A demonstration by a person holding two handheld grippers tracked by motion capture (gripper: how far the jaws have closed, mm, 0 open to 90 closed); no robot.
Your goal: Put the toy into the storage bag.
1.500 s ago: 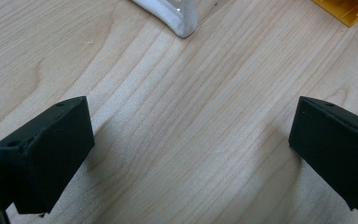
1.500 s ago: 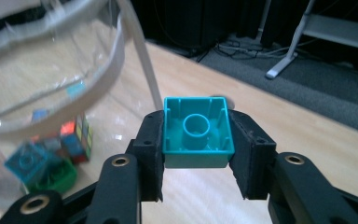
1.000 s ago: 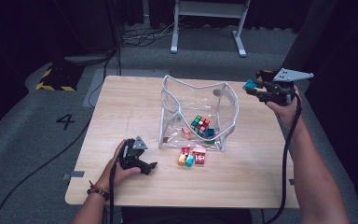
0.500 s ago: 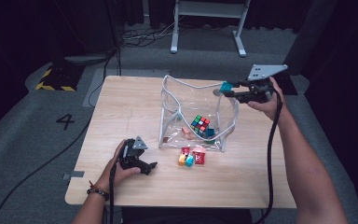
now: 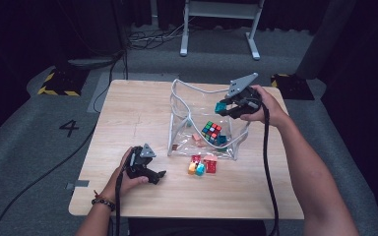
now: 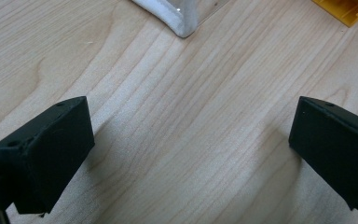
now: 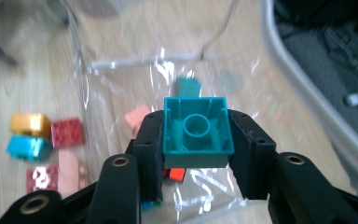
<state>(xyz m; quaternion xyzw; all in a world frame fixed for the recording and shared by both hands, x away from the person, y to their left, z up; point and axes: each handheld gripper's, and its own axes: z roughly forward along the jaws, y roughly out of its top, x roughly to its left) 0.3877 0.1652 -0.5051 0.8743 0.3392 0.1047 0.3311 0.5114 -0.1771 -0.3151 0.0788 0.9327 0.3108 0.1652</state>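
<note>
Right claw (image 5: 221, 107) pinches a teal toy brick (image 7: 197, 131) between its two black jaws, hollow underside facing the camera, held above the open top of a clear plastic bag (image 5: 182, 123) on the wooden worktop (image 5: 138, 113). Below the claw, inside the bag, lie a colour cube (image 5: 211, 131) and a pink brick (image 5: 196, 139), while more bricks (image 5: 202, 165) in red, yellow and blue sit just outside the bag's near edge. Left claw (image 5: 158, 174) rests low over the bare worktop, well apart from the right, jaws spread with nothing between them.

High view overhead; tool views close, downward.
</note>
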